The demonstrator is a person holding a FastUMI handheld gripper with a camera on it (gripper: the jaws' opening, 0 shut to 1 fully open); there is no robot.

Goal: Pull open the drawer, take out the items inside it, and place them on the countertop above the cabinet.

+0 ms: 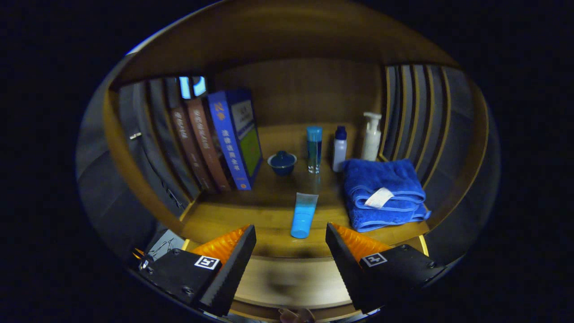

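A: With the tongs (290,237) spread wide and gripping nothing, where is the tube?

B: The tube (303,214) lies flat on the worktop (233,215) at twelve o'clock, just ahead of the tips and in line with the gap.

A: Its long axis?

B: Twelve to six, cap end nearest. The towel (384,193) sits at two o'clock, the books (224,139) at ten.

jaws spread, blue tube (304,214) just ahead
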